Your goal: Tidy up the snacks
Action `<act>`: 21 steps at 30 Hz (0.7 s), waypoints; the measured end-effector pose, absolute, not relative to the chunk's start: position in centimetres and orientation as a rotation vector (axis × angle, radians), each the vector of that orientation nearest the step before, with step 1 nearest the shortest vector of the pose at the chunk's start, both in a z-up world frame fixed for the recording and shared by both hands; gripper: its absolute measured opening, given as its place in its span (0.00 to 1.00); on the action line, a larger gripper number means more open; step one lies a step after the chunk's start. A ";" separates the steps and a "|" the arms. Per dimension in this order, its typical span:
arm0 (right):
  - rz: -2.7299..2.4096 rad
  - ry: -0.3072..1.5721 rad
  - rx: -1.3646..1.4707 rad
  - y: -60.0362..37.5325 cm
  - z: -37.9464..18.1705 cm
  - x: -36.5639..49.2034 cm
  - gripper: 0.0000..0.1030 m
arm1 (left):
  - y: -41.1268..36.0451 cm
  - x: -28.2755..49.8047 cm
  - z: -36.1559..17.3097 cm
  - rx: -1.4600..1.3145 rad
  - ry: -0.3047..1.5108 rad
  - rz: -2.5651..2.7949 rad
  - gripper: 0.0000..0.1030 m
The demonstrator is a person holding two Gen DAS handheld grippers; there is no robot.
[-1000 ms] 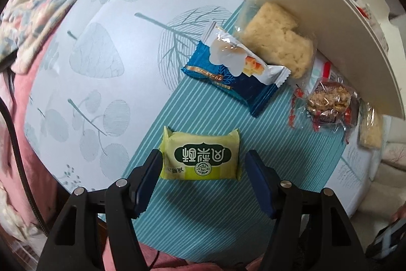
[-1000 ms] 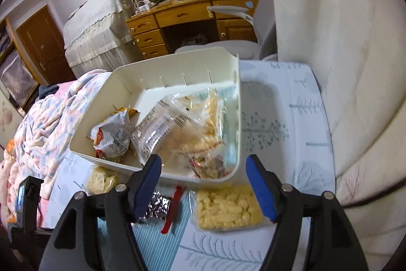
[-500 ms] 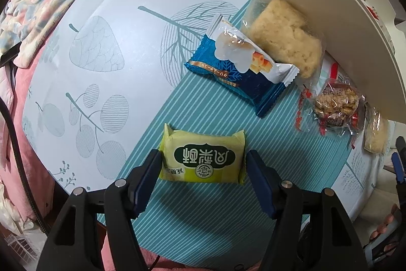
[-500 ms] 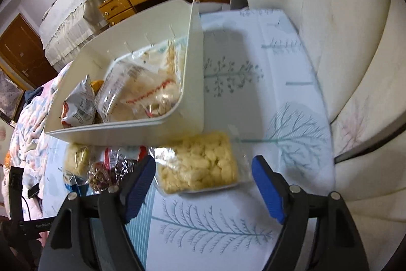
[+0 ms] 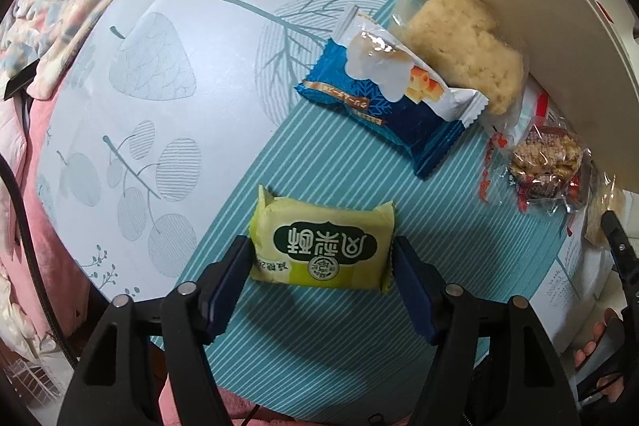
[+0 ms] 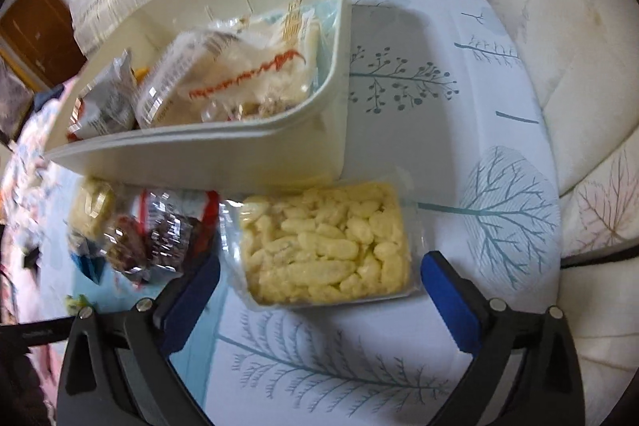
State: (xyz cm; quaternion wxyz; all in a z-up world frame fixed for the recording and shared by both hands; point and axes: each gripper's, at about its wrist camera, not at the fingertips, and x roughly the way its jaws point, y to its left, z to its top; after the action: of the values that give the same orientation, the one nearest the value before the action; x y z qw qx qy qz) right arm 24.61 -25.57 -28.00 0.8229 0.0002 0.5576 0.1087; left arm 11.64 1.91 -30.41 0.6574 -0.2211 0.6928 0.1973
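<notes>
The right claw (image 6: 319, 290), spread wide after opening, is straddling the clear snack pack (image 6: 325, 244) at lower centre on the bench (image 6: 459, 94); its slippery film risks sliding out. The left claw (image 5: 321, 280) is bracketing the green packet (image 5: 323, 246), pads beside its ends; contact unclear

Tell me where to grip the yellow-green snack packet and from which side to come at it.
Grip the yellow-green packet across its two short crimped ends, coming straight down from above. It lies flat on the striped cloth, and the left tongs already straddle those ends, so closing there should pinch the pillow-shaped pack squarely.
</notes>
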 end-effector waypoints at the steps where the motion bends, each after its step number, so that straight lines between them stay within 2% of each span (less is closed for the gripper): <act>1: 0.230 1.182 -0.014 -25.5 -28.0 24.7 0.99 | 1.9 11.7 -30.5 -0.505 1.569 0.453 0.64; 7: 0.216 1.161 -0.057 -24.9 -28.3 24.7 0.98 | 2.4 11.5 -30.4 -0.540 1.561 0.470 0.54; 11: 0.220 1.170 -0.056 -24.8 -28.3 24.5 0.95 | 3.2 11.2 -30.3 -0.548 1.570 0.461 0.52; 14: 0.218 1.186 -0.061 -24.7 -28.2 24.7 0.84 | 3.5 10.8 -30.5 -0.573 1.608 0.454 0.52; 21: 0.173 1.274 0.000 -25.0 -27.9 24.1 0.83 | 4.2 9.2 -30.9 -0.629 1.696 0.430 0.52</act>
State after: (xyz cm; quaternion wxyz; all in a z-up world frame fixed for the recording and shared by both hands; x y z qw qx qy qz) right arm 24.09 -24.96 -27.90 0.8005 -0.0001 0.5938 0.0808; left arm 9.19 4.18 -30.92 0.5983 -0.2710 0.7309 0.1855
